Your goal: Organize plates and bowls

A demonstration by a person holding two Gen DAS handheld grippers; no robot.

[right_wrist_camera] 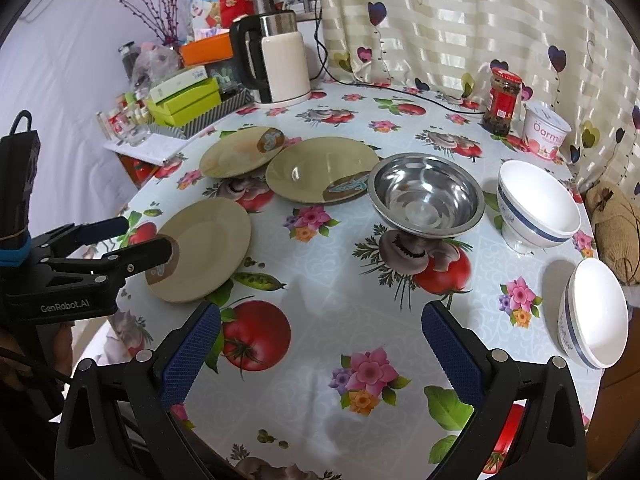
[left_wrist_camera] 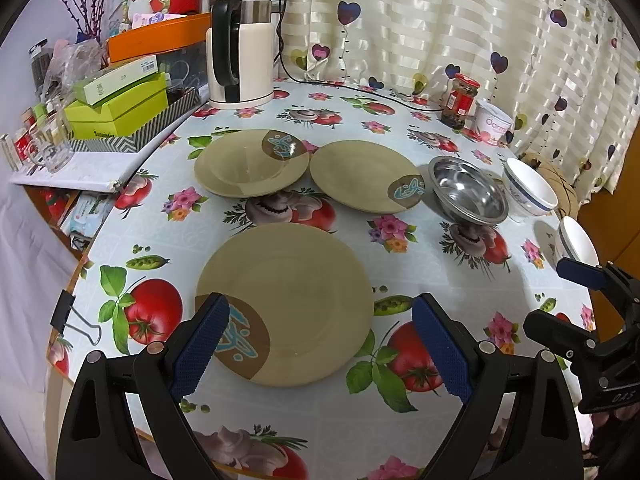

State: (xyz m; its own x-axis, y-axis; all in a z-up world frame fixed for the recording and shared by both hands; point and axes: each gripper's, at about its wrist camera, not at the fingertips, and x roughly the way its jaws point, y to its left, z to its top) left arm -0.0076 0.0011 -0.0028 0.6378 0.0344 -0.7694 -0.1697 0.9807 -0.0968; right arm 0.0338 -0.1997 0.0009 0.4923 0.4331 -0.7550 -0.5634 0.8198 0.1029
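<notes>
Three olive plates lie on the flowered tablecloth: a near plate [left_wrist_camera: 284,304] [right_wrist_camera: 204,248], a far left plate [left_wrist_camera: 250,164] [right_wrist_camera: 240,152] and a far right plate [left_wrist_camera: 364,176] [right_wrist_camera: 320,176]. Right of them stand a steel bowl [left_wrist_camera: 468,192] [right_wrist_camera: 426,200] and an upright white bowl [left_wrist_camera: 530,188] [right_wrist_camera: 536,208]. A second white bowl [left_wrist_camera: 576,240] [right_wrist_camera: 596,312] lies tilted on its side at the right table edge. My left gripper [left_wrist_camera: 320,344] [right_wrist_camera: 138,242] is open over the near plate's front edge, holding nothing. My right gripper [right_wrist_camera: 320,340] [left_wrist_camera: 560,298] is open and empty above bare cloth, in front of the steel bowl.
A white kettle [left_wrist_camera: 240,52] with its cable, a red-lidded jar [right_wrist_camera: 502,102] and a yoghurt cup [right_wrist_camera: 546,130] stand at the back by the curtain. Stacked boxes [left_wrist_camera: 120,108] and glasses crowd the far left. A binder clip [left_wrist_camera: 66,312] grips the left table edge.
</notes>
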